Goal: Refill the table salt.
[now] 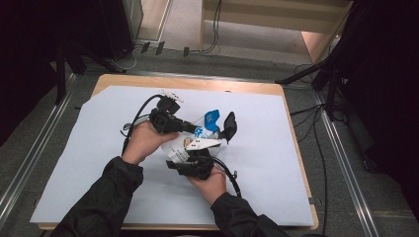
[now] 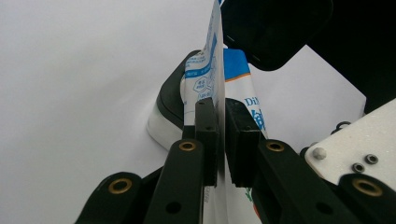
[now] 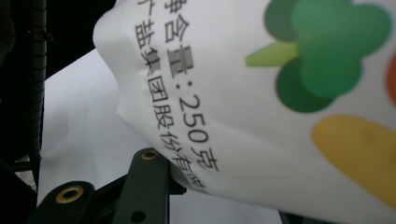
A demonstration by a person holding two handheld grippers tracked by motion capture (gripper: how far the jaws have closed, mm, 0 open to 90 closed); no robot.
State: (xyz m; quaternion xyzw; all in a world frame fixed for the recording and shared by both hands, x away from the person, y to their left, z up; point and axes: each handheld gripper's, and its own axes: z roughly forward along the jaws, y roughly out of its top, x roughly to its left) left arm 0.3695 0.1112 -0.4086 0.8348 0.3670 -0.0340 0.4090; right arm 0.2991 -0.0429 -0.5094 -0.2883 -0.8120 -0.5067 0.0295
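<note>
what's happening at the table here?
A person holds a white-and-blue printed bag between two handheld grippers above the white sheet on the table. The left gripper is pinched shut on the bag's thin edge. The right gripper holds the bag's lower end from below, though its jaw closure is hard to confirm.
</note>
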